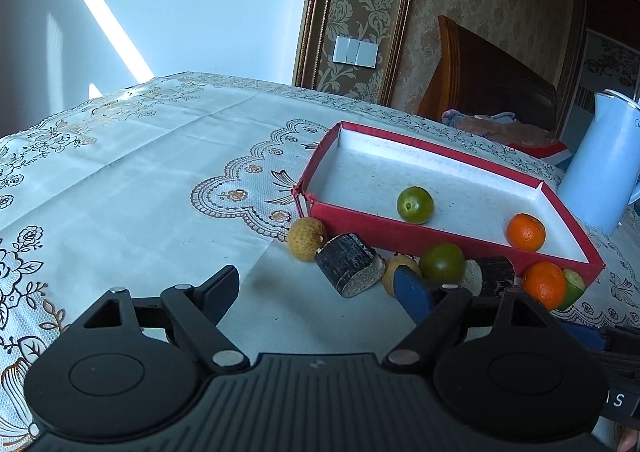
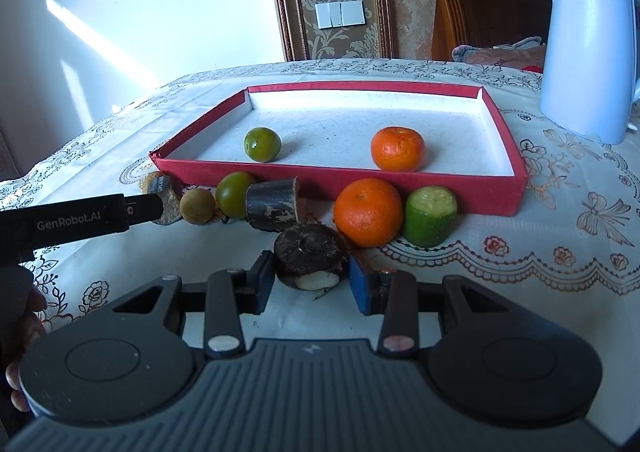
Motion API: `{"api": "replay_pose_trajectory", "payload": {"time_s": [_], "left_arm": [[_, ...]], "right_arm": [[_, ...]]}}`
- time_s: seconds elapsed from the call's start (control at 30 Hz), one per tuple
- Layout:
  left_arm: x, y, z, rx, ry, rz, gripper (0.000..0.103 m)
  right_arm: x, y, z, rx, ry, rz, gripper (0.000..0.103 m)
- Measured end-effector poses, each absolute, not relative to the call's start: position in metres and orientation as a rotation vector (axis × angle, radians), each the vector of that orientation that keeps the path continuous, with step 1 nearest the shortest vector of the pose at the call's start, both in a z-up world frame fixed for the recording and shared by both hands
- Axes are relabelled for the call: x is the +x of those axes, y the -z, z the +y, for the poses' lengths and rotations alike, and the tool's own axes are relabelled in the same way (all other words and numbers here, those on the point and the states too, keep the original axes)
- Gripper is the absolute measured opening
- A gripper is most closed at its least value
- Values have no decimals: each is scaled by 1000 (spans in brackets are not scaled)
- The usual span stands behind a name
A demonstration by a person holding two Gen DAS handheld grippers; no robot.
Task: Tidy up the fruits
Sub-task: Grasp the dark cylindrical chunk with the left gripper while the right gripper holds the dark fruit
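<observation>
The right gripper (image 2: 308,284) stands open with a dark, rough round fruit (image 2: 310,248) directly between its fingers, just short of the red tray (image 2: 340,182), so it is the nearer tool; the left gripper (image 1: 316,292) is open and empty, off to the left; inside the tray lie one green fruit (image 2: 262,144) and one orange (image 2: 397,148); outside, judging from both views, wait roughly eight pieces, including one orange (image 2: 368,212) and one cut green piece (image 2: 429,217).
</observation>
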State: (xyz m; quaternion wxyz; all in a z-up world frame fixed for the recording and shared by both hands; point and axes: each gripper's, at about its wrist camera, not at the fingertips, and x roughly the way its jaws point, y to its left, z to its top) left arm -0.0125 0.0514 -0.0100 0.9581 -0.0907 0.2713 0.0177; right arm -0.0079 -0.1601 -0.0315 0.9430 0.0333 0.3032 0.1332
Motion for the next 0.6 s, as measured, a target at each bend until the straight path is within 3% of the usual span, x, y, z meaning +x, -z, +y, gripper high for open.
{"api": "replay_pose_trajectory", "payload": {"time_s": [0.3, 0.4, 0.6], "left_arm": [[12, 10, 56, -325, -72, 578, 84], [21, 14, 61, -383, -65, 610, 61], [23, 15, 64, -450, -59, 621, 59]], "right_arm": [[-8, 32, -161, 76, -275, 618, 38], [-8, 32, -161, 76, -275, 618, 38], [-8, 32, -161, 78, -275, 618, 38]]}}
